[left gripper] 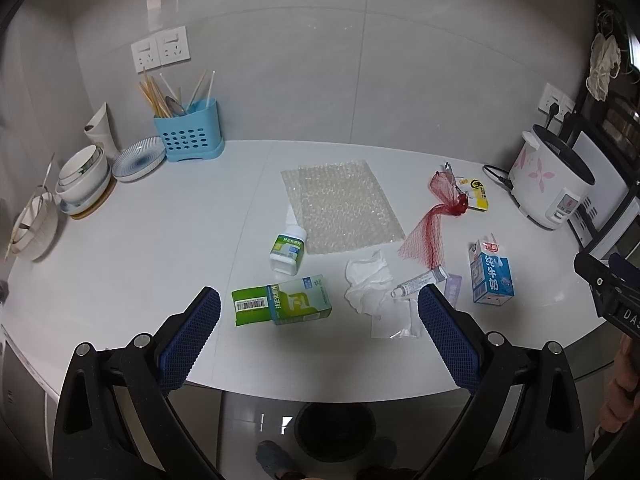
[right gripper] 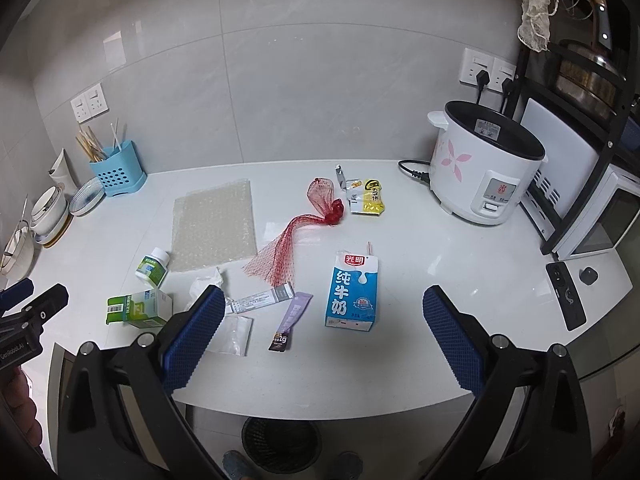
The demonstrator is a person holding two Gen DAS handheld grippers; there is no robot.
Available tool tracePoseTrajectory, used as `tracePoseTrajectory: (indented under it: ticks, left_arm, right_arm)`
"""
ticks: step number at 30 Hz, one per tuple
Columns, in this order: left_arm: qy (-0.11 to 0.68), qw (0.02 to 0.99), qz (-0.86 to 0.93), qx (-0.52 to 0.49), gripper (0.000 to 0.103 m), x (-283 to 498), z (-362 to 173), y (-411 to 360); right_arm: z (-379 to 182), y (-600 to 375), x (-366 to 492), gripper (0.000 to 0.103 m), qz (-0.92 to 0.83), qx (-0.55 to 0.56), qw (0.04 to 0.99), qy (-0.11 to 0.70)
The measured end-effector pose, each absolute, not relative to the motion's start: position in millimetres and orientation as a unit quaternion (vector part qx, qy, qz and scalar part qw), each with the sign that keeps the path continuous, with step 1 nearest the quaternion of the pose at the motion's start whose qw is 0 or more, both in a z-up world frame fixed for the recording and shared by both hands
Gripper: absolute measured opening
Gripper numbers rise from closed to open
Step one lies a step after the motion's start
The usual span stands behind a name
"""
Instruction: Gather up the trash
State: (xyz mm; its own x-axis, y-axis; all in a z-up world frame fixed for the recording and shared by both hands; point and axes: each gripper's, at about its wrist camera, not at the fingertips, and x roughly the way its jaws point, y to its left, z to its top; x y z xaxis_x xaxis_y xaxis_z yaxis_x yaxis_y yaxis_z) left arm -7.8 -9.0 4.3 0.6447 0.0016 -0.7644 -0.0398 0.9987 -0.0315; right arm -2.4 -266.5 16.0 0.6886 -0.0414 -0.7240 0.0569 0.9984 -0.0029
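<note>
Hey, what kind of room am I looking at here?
Most likely a home kitchen: a white rice cooker with pink flowers sits plugged in on the white countertop, stacked white bowls and a blue utensil holder with chopsticks line the tiled wall.

Milk carton (right gripper: 352, 290) reads 光明 / 纯牛奶; purple sachet (right gripper: 290, 322) "2g"; left gripper body (right gripper: 18, 344) "GenRobot.AI".

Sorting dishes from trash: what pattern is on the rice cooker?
Pink flower petals on the white rice cooker body; clearest in the right wrist view.
</note>
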Motion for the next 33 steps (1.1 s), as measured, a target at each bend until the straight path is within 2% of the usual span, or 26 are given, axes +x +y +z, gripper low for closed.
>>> tracePoseTrajectory:
  ticks: [24, 33]
  left_arm:
    - [0.438, 0.899, 0.011, -0.016, 0.097, 0, -10, -11]
    - [0.472, 0.881, 0.031, -0.027, 0.097, 23, -51, 5]
  right_arm:
    - [8, -267, 4, 0.095, -0.030, 0.015, 0.914, 0.403]
    - [-23, -268, 41, 0.095, -0.035, 0.004, 0.900, 0.434]
